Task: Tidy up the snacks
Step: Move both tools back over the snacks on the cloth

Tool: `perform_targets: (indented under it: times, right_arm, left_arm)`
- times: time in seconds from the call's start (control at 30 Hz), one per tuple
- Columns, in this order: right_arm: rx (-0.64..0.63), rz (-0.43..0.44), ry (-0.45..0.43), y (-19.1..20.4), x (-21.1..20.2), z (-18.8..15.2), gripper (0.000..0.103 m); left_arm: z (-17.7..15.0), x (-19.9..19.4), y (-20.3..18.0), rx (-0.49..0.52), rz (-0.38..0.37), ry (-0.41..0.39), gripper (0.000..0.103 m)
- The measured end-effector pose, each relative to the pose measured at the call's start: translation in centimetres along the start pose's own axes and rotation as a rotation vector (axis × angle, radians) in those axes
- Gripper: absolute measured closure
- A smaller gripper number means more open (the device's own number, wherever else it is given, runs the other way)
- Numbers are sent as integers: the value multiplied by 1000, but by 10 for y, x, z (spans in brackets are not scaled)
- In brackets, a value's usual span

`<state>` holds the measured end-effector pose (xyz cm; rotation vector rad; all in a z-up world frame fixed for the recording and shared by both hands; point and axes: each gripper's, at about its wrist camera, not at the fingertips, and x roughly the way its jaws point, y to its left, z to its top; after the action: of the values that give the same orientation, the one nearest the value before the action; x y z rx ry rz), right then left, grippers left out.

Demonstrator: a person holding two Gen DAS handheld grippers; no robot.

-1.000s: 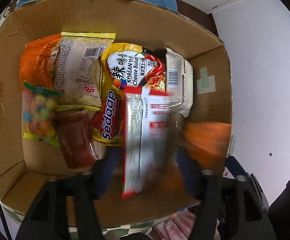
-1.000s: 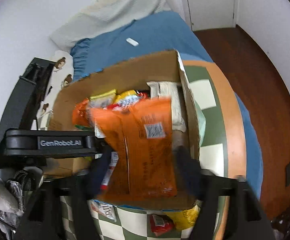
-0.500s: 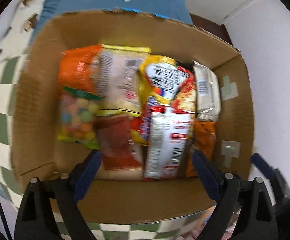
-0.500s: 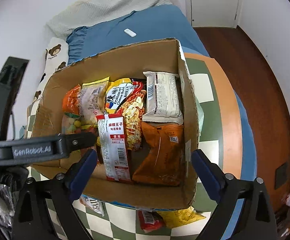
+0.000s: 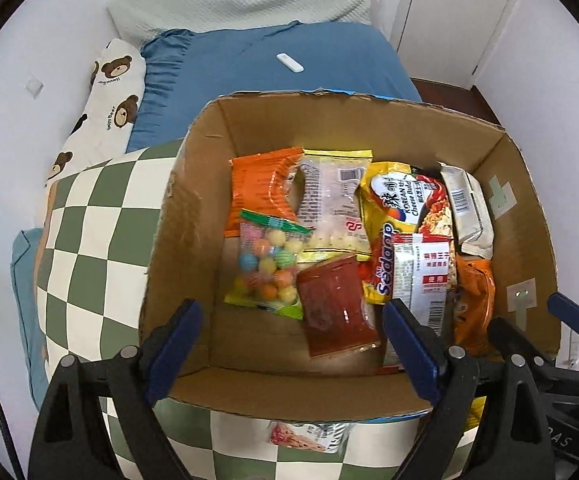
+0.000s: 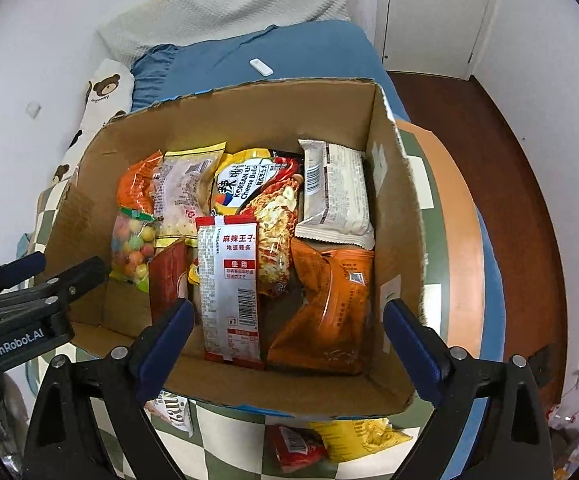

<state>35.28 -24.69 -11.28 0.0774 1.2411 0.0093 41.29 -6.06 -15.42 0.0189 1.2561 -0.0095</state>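
The snacks sit packed in an open cardboard box (image 6: 393,184). A red-and-white noodle packet (image 6: 231,284) stands near the middle, with an orange bag (image 6: 329,304) just to its right and a white wrapped bar (image 6: 335,196) beyond that. A yellow Korean cheese noodle pack (image 6: 249,184), a candy-ball bag (image 5: 267,264), a dark red pouch (image 5: 335,312) and another orange pack (image 5: 263,188) fill the rest.

The right gripper (image 6: 285,344) hangs above the box's near edge, jaws spread wide and empty, the noodle packet and orange bag below the gap, untouched. The left gripper (image 5: 289,344) hovers likewise over the near left part of the box, released, nothing between its fingers.

The box rests on a green-and-white checkered cloth (image 5: 89,216). A few loose packets (image 6: 353,436) lie in front of it. Behind are a blue bed (image 5: 273,64), a bear-print pillow (image 5: 109,96), white walls and a brown wooden floor (image 6: 529,184).
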Motion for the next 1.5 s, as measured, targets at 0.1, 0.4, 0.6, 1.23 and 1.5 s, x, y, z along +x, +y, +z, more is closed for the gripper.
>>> perform_targets:
  times: [0.1,0.4,0.6,1.23,1.5]
  right_arm:
    - [-11,-17,-7,6,1,0,5]
    - [-23,-46,-68,17,-19,-3,5]
    - [-60,-60,-173,27,-56,-19,5]
    - [-50,-3,-397,33,-184,-90,5]
    - [22,113,-268,8,-141,-108,40]
  left_arm:
    - [-2,0,4,-4,1,-15,11]
    - [-13,-33,23,-25,-11,-100,11]
    - [-35,-73,27,-21,-12,-201,11]
    - [-106,-167,31,-30,-42,-371,11]
    - [-120,-123,45,-47,21,-257,11]
